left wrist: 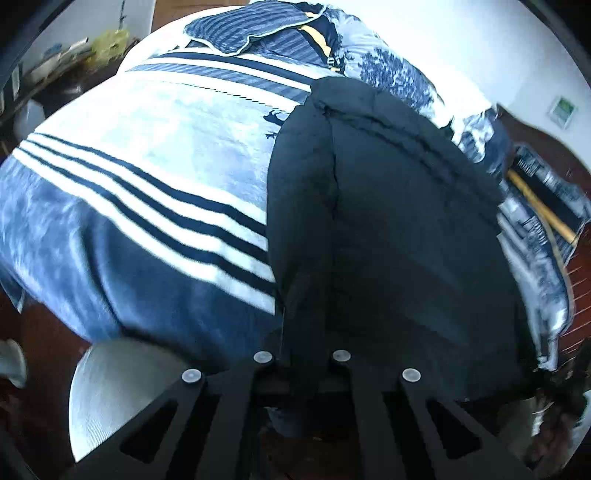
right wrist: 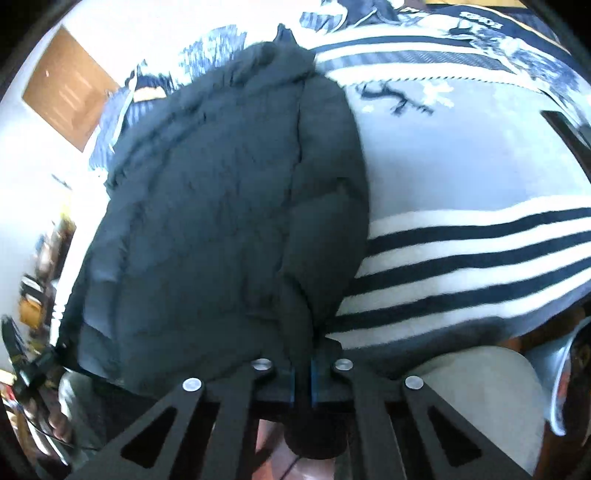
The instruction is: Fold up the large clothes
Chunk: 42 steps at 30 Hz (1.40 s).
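Nearest the lens in the left wrist view, the left gripper (left wrist: 303, 363) has its jaws drawn in on the near hem of the black puffer jacket (left wrist: 388, 221); dark fabric fills the gap between them, though black on black makes the actual contact hard to read. In the right wrist view the right gripper (right wrist: 303, 365) pinches a bunched fold of the same black puffer jacket (right wrist: 229, 206), and here the blue pads (right wrist: 291, 380) show plainly, pressed close with cloth squeezed between them and a lump hanging below.

The jacket lies lengthwise on the bed, stretching away from both grippers, over a blue and white striped blanket (left wrist: 147, 177). Only the right view shows its quilted seams and the hood end at the far edge; the left view renders it as an almost featureless dark mass with one long crease.

Farther off, the left view alone shows a striped pillow (left wrist: 243, 31) at the head of the bed and a yellow stick (left wrist: 543, 210) at the right, partly cut off by bedding. The right view alone shows a wooden door (right wrist: 70, 88) on the white wall. A pale rounded object (left wrist: 110, 391) below the bed's edge is too blurred to identify.
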Available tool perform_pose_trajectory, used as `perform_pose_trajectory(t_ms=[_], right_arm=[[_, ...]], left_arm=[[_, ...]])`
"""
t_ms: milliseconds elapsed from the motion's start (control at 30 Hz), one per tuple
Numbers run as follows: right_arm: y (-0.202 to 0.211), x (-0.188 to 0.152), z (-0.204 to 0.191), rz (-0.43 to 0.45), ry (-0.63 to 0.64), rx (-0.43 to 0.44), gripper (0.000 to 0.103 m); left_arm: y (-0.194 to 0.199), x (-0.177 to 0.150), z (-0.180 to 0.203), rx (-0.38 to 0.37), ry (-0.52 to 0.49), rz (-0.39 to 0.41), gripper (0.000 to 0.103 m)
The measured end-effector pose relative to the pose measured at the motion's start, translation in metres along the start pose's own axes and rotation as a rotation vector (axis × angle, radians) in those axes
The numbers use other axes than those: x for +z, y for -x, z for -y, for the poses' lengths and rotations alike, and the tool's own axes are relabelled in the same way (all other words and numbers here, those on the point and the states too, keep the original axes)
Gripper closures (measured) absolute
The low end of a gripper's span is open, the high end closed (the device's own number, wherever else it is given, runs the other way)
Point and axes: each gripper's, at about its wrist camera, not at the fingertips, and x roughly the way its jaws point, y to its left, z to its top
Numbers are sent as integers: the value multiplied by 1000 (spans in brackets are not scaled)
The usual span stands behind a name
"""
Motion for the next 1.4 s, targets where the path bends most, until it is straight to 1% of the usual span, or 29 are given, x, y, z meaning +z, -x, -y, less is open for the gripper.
perform_pose_trajectory(t_ms=[67,133,200,267,367,500,600,700,800,933,1000,1133,1233,1333,1367,1400], right_arm=[[16,-1,4,19,11,3,100],[33,-2,6,37,24,1,100],[42,0,4,54,41,-6,101],[40,3,1,58,50,-13,101],[31,5,-2,67,40,-8,101],[28,-2,-5,76,37,-12,100],[25,-4,1,75,13,3,100],[26,-4,5,87,-4,23,100],[23,-5,4,79,0,15,100],[21,-6,2,79,10,-1,100],[21,-7,1,80,19,-8,100],[19,-7,-2,74,29,-17,100],[18,-7,0,69,18,-13,98],[19,-8,0,75,14,-9,98],[18,-8,1,75,7,-15,98],[17,-8,2,70,-1,-21,98]], left_arm=[[11,-7,1,-29,6,-14,99],[19,-14,3,-23,-15,-18,99],[14,-17,6,-1,-32,-27,99],[5,-18,9,10,-27,-39,99],[3,-20,10,12,-13,-30,99],[1,-17,13,49,-54,-20,99],[-1,-17,11,52,-51,-26,98],[-4,-18,13,71,-62,-30,98],[-6,-20,17,97,-80,-29,97],[-4,-23,23,110,-120,-10,96],[-7,-23,23,117,-124,-15,96],[-9,-22,19,107,-99,-30,95],[-8,-24,19,94,-102,-31,95],[-8,-25,21,88,-110,-33,91],[-8,-25,21,84,-110,-33,84],[-9,-24,22,83,-110,-33,72]])
